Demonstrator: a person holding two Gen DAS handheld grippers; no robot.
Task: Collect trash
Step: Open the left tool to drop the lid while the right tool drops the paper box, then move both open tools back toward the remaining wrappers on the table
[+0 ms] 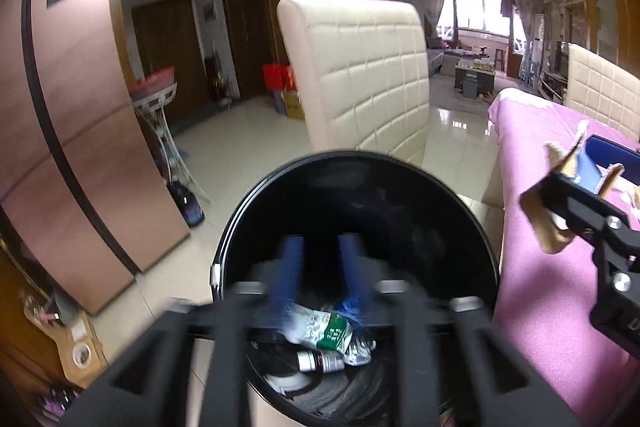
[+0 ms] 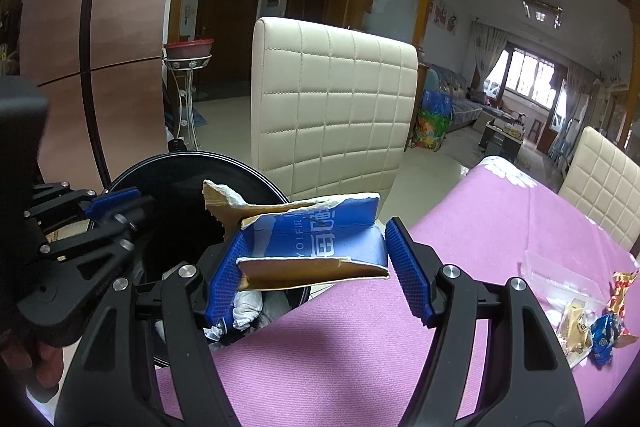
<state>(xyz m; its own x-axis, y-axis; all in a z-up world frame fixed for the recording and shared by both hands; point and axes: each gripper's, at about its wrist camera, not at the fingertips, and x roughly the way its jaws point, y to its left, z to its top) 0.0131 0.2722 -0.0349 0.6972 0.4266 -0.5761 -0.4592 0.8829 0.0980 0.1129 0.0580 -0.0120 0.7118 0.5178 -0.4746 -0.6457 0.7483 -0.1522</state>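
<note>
A round black trash bin [image 1: 400, 187] stands on the floor beside the pink-clothed table [image 1: 560, 287]. A crumpled white and green wrapper [image 1: 320, 331] and a small bottle [image 1: 320, 362] lie inside it. My left gripper [image 1: 320, 247] hangs over the bin mouth, motion-blurred, its blue fingers a little apart with nothing between them. My right gripper [image 2: 312, 259] is shut on a torn blue and brown cardboard box [image 2: 320, 239], held over the table edge next to the bin [image 2: 180, 179]. It also shows in the left wrist view [image 1: 576, 183].
A cream quilted chair [image 2: 332, 107] stands just behind the bin, a second one [image 2: 604, 183] at the table's far side. Candy wrappers [image 2: 600, 331] and a clear plastic tray [image 2: 556, 275] lie on the table at right. A copper fridge [image 1: 80, 131] stands to the left.
</note>
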